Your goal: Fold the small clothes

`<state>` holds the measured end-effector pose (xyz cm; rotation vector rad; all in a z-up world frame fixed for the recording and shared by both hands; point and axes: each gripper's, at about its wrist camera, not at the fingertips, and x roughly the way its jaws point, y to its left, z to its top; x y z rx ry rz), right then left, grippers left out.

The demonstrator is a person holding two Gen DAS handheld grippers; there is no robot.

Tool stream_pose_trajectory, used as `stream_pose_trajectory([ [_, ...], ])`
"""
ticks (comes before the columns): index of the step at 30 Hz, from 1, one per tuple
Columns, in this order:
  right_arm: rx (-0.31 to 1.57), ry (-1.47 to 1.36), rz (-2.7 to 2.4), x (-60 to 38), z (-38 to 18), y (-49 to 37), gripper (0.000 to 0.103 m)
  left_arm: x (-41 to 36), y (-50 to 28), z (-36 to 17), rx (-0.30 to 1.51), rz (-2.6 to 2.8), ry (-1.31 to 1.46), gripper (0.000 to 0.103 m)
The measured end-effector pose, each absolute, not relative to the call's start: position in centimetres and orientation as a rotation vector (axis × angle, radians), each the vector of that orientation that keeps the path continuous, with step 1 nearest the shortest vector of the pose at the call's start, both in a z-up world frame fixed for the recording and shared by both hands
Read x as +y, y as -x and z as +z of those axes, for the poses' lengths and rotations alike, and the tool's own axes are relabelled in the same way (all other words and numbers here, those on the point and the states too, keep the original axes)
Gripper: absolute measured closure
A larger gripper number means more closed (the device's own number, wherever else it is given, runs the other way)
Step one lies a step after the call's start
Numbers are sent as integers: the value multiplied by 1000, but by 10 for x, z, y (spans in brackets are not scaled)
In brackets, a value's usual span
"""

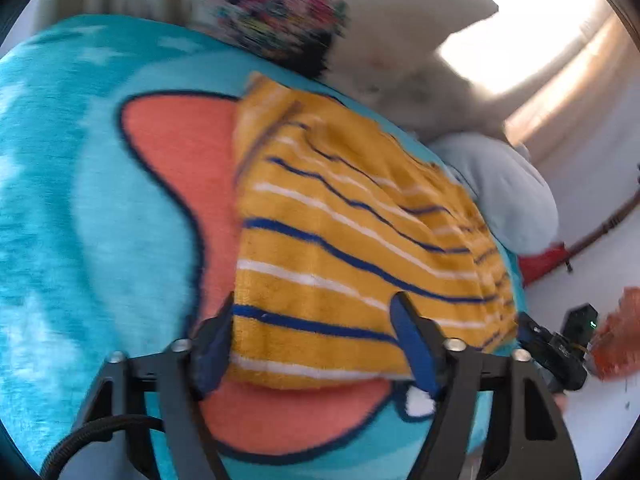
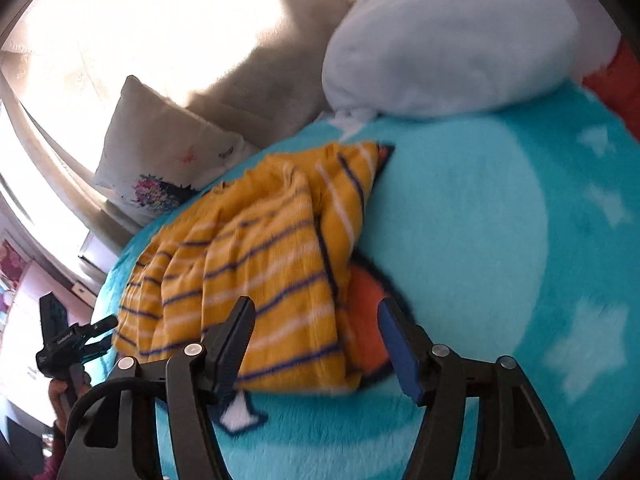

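A yellow garment (image 1: 340,240) with blue and white stripes lies rumpled on a turquoise plush blanket (image 1: 80,200) that has an orange patch outlined in dark blue. My left gripper (image 1: 316,344) is open, and its fingers straddle the garment's near hem without pinching it. In the right wrist view the same garment (image 2: 248,264) is bunched into folds. My right gripper (image 2: 320,348) is open over its near right corner, with the cloth edge and orange patch between the fingers. Each gripper shows at the edge of the other's view.
A white pillow (image 2: 160,160) with a colourful print leans at the head of the blanket (image 2: 480,240). A pale blue cushion (image 2: 448,40) lies on the far side, with something red (image 2: 616,76) beside it. A bright window glares behind.
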<state>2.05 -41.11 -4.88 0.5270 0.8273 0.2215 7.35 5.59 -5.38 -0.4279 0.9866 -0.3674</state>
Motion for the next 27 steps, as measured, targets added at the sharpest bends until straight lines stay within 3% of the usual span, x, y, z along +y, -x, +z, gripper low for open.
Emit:
stream_pose_trajectory([
  [1,834,-537,234,-408,-53,-22,35,49,-73,-53,1003,-332,363,69],
  [3,813,-510,251,-399,-55,-22,42,49,-76,-51,1019,-314,341,81],
  [4,838,-507,279,-396,-55,-26,78,54,-78,-48,1030,-299,354,85],
  [5,847,-541,300,-397,-55,-27,86,59,-80,-45,1032,-283,363,88],
  [10,820,-499,204,-416,-44,-14,94,71,-69,-32,1001,-156,298,89],
  [13,823,-459,128,-425,-46,-7,93,80,-58,-25,959,-142,313,84],
  [16,789,-483,123,-435,-38,3,91,90,-52,-16,893,-66,306,55],
  [18,761,-489,128,-437,-30,8,83,94,-57,-11,855,-15,286,50],
  [20,740,-486,135,-435,-24,8,65,98,-60,-7,832,53,237,41],
  [23,731,-470,151,-422,-19,3,61,106,-69,-9,782,181,172,24],
  [27,743,-420,181,-398,-22,-3,60,141,-88,-28,798,304,246,24],
])
